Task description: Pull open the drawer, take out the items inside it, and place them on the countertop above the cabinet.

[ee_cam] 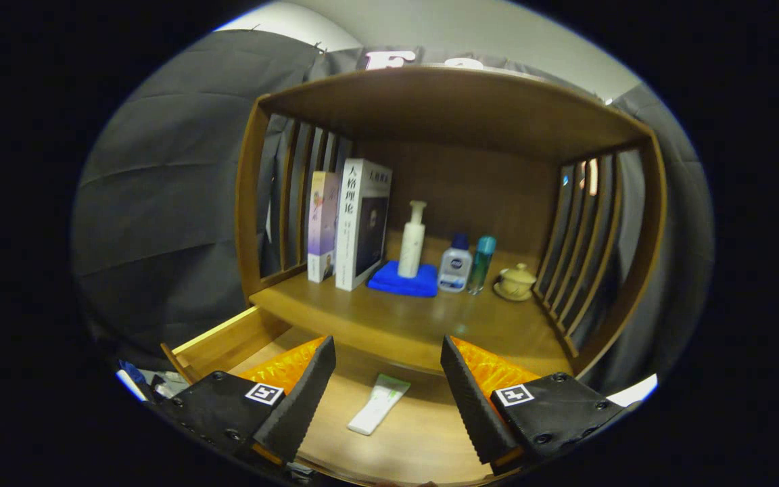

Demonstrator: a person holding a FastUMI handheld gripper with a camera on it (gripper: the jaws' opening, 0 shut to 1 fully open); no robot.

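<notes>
In the gripper view my gripper [386, 379] hangs wide apart and empty over the open drawer [227, 341]; the tube [377, 404] lies flat between the fingers. I'd drop straight down, straddle its narrow sides, squeeze gently, then lift toward the countertop [416, 318].

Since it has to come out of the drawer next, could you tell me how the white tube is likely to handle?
The white tube lies flat in the open drawer, between the open gripper fingers. It looks small, so probably light. Its flattened shape should resist rolling, though it may squash or slip when pinched.
</notes>
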